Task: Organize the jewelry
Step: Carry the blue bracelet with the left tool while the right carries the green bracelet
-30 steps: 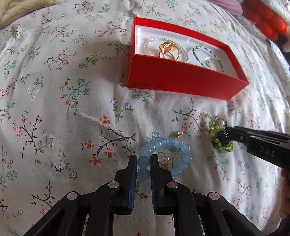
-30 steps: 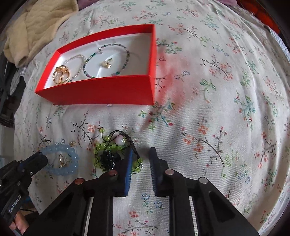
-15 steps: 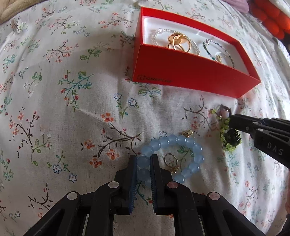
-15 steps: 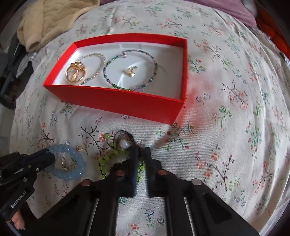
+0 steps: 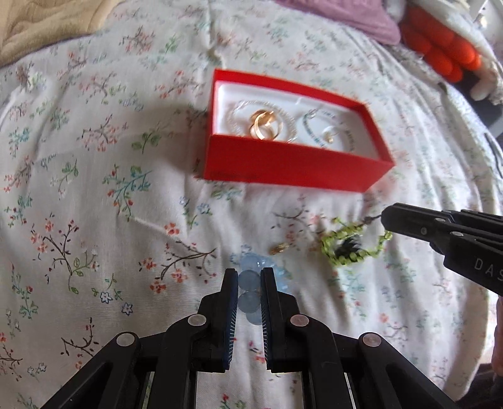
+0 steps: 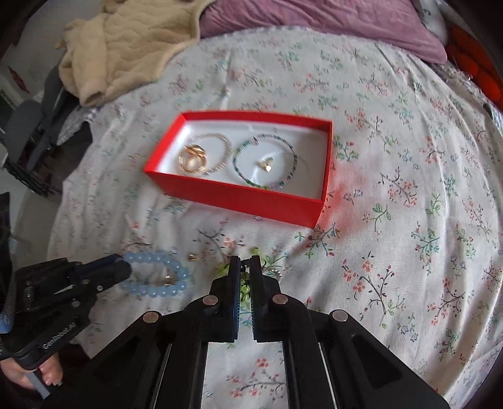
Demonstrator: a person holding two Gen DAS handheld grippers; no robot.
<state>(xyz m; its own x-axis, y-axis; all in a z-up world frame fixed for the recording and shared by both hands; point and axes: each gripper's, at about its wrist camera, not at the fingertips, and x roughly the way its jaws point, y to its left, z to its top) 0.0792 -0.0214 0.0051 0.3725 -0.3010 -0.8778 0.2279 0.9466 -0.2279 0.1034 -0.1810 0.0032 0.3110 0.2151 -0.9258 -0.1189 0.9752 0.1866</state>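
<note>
A red box [image 5: 292,163] [image 6: 239,195] lies on the floral bedspread, holding gold rings [image 5: 265,124], a pearl bracelet [image 6: 220,151] and a green bead bracelet [image 6: 265,162]. My left gripper [image 5: 249,277] is shut on a pale blue bead bracelet [image 5: 250,283] [image 6: 157,277], lifted off the bed. My right gripper [image 6: 245,262] [image 5: 385,217] is shut on a lime-green bead bracelet [image 5: 345,243] with a dark tassel, which hangs from it. A small gold piece [image 5: 279,249] [image 6: 192,257] lies on the bedspread between them.
A beige blanket [image 6: 125,47] and a purple pillow [image 6: 314,22] lie at the far end of the bed. An orange plush item [image 5: 440,50] sits at the far right. A chair [image 6: 28,126] stands beside the bed on the left.
Both grippers have risen and pulled back from the bed. The blue bracelet and the green bracelet are lifted with them. The right jaws have closed from open.
</note>
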